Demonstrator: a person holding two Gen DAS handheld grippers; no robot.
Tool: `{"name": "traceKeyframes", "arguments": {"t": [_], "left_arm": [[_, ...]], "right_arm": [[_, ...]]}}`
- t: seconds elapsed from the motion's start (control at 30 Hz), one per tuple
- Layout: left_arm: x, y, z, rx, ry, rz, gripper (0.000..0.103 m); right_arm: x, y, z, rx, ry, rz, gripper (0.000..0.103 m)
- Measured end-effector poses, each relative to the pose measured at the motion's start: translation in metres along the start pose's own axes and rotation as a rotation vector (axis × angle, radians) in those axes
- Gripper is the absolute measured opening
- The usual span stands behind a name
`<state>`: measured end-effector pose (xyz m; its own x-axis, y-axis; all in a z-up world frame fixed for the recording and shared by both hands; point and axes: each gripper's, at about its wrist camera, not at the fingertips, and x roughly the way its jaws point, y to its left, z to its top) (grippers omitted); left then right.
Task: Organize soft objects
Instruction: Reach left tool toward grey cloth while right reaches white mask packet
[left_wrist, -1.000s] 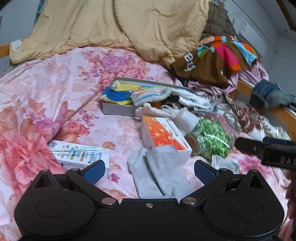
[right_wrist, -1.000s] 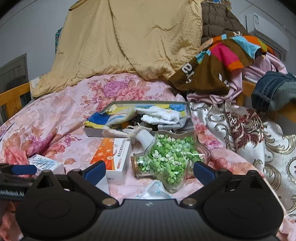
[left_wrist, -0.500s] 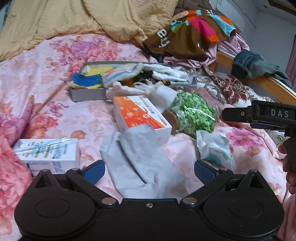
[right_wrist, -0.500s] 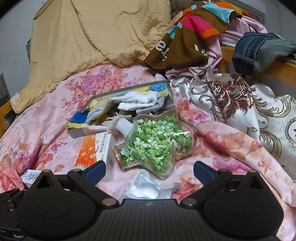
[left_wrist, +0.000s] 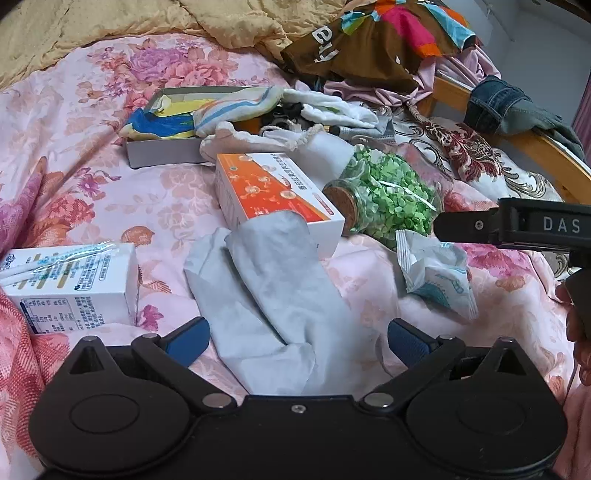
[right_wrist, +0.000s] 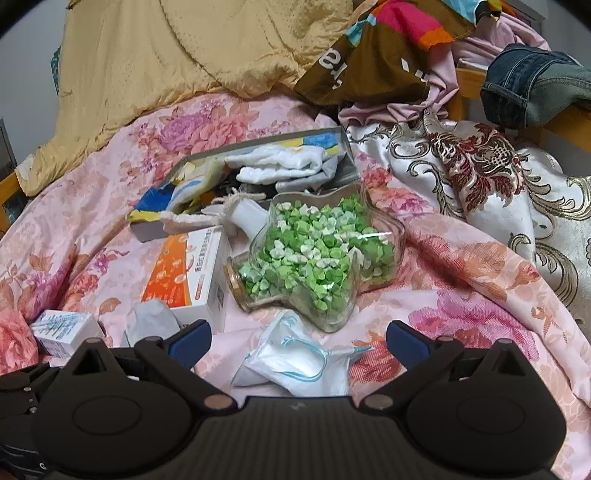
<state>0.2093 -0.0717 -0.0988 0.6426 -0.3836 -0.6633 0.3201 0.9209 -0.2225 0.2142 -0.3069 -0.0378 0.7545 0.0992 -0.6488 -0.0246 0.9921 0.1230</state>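
Observation:
A pair of grey socks (left_wrist: 273, 295) lies flat on the floral bedsheet, its toe end resting on an orange-and-white box (left_wrist: 273, 195). My left gripper (left_wrist: 297, 338) stands open just above the socks' near end, one blue finger on each side. Farther back, a shallow grey box (left_wrist: 162, 153) holds several folded socks and cloths. My right gripper (right_wrist: 297, 338) is open over a white face-mask packet (right_wrist: 299, 360), with nothing between its fingers. In the left wrist view the right gripper's black body (left_wrist: 517, 223) juts in from the right.
A star-shaped glass jar of green paper stars (right_wrist: 314, 258) lies on its side beside the orange box. A white carton (left_wrist: 70, 280) sits at left. Piled clothes (left_wrist: 376, 40), a yellow quilt (right_wrist: 207, 48) and jeans (right_wrist: 532, 85) on the wooden bed rail fill the back.
Both grippers have moved forward and down toward the bed. The grey socks now lie between my left fingers, and the mask packet has come in under my right gripper.

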Motion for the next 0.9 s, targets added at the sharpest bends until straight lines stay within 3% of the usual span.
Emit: {"name": "traceKeyframes", "arguments": {"t": [0.57, 0.9], "left_arm": [[0.012, -0.008, -0.004, 0.05, 0.03, -0.049, 0.102], [0.014, -0.009, -0.012, 0.078, 0.017, -0.035, 0.102]], "right_arm": [[0.022, -0.002, -0.004, 0.012, 0.113, -0.007, 0.103], [0.036, 0.0, -0.008, 0.007, 0.173, 0.002, 0.102]]}}
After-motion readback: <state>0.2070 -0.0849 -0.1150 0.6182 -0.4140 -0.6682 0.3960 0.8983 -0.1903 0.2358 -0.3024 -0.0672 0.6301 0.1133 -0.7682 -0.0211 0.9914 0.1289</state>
